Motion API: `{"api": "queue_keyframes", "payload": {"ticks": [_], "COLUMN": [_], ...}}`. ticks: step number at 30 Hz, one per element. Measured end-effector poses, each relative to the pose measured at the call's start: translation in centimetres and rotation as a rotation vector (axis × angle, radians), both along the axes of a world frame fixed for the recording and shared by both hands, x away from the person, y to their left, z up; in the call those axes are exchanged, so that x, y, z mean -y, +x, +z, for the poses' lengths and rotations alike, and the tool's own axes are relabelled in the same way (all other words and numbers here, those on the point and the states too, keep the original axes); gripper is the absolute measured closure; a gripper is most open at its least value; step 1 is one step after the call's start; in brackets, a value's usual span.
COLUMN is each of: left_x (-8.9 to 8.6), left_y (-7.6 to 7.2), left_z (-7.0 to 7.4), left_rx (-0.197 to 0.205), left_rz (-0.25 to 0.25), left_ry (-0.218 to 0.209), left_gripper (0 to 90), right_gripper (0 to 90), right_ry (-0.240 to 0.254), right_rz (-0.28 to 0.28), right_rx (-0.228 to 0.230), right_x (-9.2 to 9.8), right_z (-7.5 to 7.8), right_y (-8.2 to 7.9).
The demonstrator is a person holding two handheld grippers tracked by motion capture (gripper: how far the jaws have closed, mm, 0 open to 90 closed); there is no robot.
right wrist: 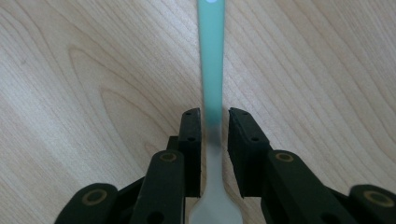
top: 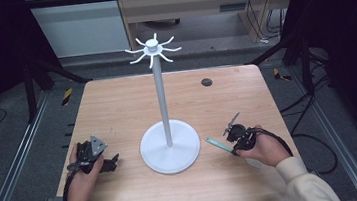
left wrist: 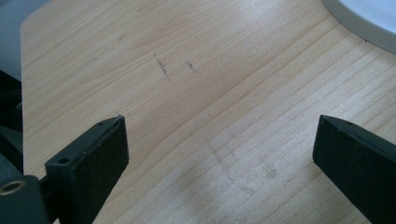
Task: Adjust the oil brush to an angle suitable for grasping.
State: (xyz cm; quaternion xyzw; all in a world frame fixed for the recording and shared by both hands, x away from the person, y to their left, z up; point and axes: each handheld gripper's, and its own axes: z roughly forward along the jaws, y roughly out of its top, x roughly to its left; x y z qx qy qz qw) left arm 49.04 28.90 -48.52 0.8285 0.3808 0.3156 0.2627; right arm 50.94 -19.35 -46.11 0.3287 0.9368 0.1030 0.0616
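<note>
Resting near the table's (top: 126, 196) front-left edge, the left gripper (top: 103, 161) lies low with its jaws spread wide over bare wood, nothing between them. Across on the right, the right gripper (top: 232, 140) has its jaws drawn in close on either side of a pale green spatula's (top: 219, 144) handle; slim gaps show along the handle, so I cannot tell whether the pads really press it. The spatula lies flat on the wood, its green tip just beside the rim of the white stand's (top: 170, 146) round base. Behind the base the tabletop runs open to the far edge, apart from a small dark grommet (top: 207, 82). The stand's pole carries its hooks (top: 153, 50) high above.
</note>
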Motion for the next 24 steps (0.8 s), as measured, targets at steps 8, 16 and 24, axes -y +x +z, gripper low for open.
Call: {"api": "queue_keyframes", "payload": {"ticks": [8,16,24], "left_x": [0.02,0.07,0.08], "left_y": [-0.01,-0.01,-0.01], "left_z": [0.00,0.00,0.01], "left_rx": [0.001,-0.002,0.000], "left_rz": [0.000,-0.002,-0.002], "left_ry": [0.001,0.004,0.003], "left_gripper": [3.0,3.0,3.0], "right_gripper": [77.8,80.4,81.9], "right_ry": [-0.015,-0.017,-0.022], "right_rz": [0.006,0.014,0.016], "right_rx": [-0.020,-0.033,-0.040], "right_x": [-0.20,-0.24,-0.27], "right_z": [-0.33,-0.54,-0.52], "right_y": [0.20,0.44,0.53]}}
